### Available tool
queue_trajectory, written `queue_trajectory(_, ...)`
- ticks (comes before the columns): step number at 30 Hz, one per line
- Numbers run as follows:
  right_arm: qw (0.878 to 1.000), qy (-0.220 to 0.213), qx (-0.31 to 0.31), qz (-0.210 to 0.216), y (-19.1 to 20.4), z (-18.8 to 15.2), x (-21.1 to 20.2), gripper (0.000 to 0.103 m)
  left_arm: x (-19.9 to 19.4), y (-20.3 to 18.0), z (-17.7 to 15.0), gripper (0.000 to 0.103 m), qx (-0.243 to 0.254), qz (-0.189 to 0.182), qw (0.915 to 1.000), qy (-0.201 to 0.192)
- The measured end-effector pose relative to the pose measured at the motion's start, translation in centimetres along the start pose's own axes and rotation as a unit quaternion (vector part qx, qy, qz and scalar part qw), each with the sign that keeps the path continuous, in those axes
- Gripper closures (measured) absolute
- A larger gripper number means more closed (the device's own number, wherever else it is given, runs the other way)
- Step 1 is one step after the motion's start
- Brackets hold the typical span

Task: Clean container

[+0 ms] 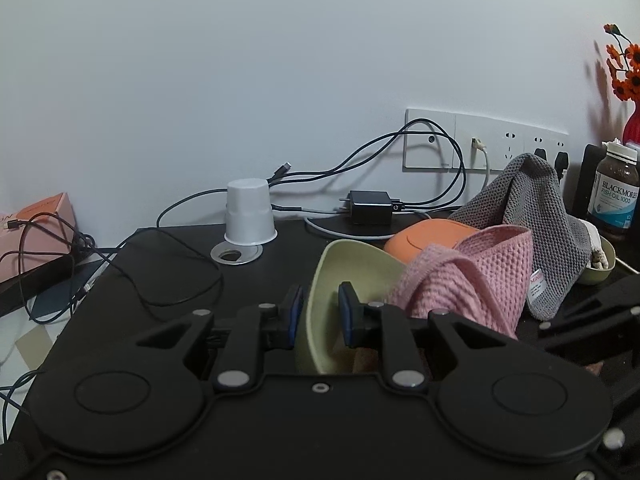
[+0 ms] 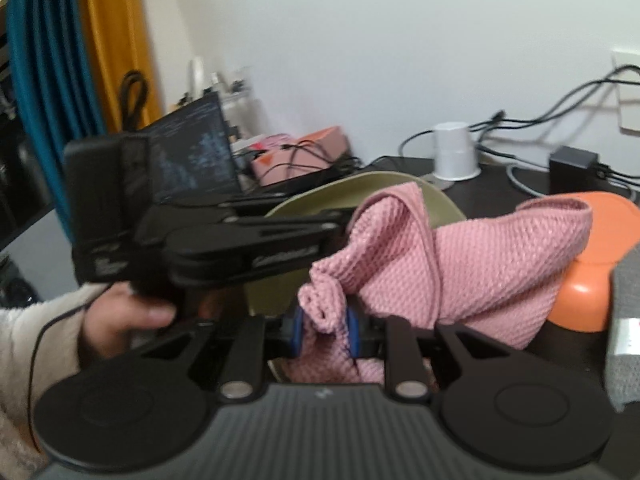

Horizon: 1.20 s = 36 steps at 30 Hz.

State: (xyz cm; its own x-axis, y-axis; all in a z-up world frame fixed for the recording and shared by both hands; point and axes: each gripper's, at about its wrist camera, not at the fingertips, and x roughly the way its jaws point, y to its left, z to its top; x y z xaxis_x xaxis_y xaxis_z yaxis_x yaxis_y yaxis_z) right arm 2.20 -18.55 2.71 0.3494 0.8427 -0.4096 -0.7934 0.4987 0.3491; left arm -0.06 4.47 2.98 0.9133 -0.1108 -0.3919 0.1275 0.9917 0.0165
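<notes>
A pale green bowl [image 1: 344,264] is tipped on its side above the black desk, and my left gripper [image 1: 322,312] is shut on its rim, one pad inside and one outside. A pink knitted cloth [image 1: 464,280] fills the bowl's opening. In the right wrist view my right gripper [image 2: 325,330] is shut on a bunched fold of that pink cloth [image 2: 472,256], which lies against the green bowl [image 2: 360,188]. The left gripper's black body [image 2: 240,248] and the hand holding it [image 2: 128,316] show at the left of that view.
An orange container [image 1: 420,240] sits behind the bowl, with a grey cloth [image 1: 536,208] draped beside it. An upturned white cup [image 1: 249,212], a black charger [image 1: 370,207], loose cables [image 1: 152,272], a supplement bottle [image 1: 614,188] and a second small green bowl [image 1: 600,264] crowd the black desk [image 1: 168,248]. A pink box [image 1: 36,232] is at the left.
</notes>
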Motion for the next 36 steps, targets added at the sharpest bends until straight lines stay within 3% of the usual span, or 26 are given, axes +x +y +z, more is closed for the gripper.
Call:
queue_trajectory(4,1.0,0.001,-0.009,0.009,0.4,-0.1,-0.1,0.083,-0.1,-0.1,0.0,0.084,0.002,0.0,1.0,-0.002)
queue_trajectory(8,1.0,-0.002,-0.001,-0.011,0.4,0.1,-0.2,0.083,0.0,-0.2,-0.1,0.086,0.011,0.003,0.9999,-0.004)
queue_trajectory(14,0.996,-0.011,0.031,-0.079,-1.0,0.4,-0.3,0.083,0.4,0.0,-0.2,0.091,0.009,0.004,0.9999,0.007)
queue_trajectory(18,0.988,-0.025,0.031,-0.148,-1.6,0.5,-0.4,0.083,0.3,-0.3,-0.3,0.092,0.015,-0.006,0.9998,0.007)
queue_trajectory(22,0.989,-0.02,0.032,-0.146,-2.0,0.3,0.0,0.083,0.3,-0.8,-0.5,0.092,0.027,-0.01,0.9996,0.009)
queue_trajectory(26,0.99,-0.021,0.039,-0.137,-2.3,0.3,-0.2,0.083,0.2,0.5,-0.1,0.092,-0.003,0.001,1.0,0.007)
queue_trajectory(31,0.987,-0.079,0.037,-0.133,-1.7,1.3,-2.5,0.083,0.3,1.7,0.2,0.092,-0.036,-0.002,0.9992,0.015)
queue_trajectory(36,0.982,-0.116,0.006,-0.151,-0.5,2.3,-6.0,0.083,0.4,1.4,0.4,0.092,-0.03,-0.009,0.9993,0.018)
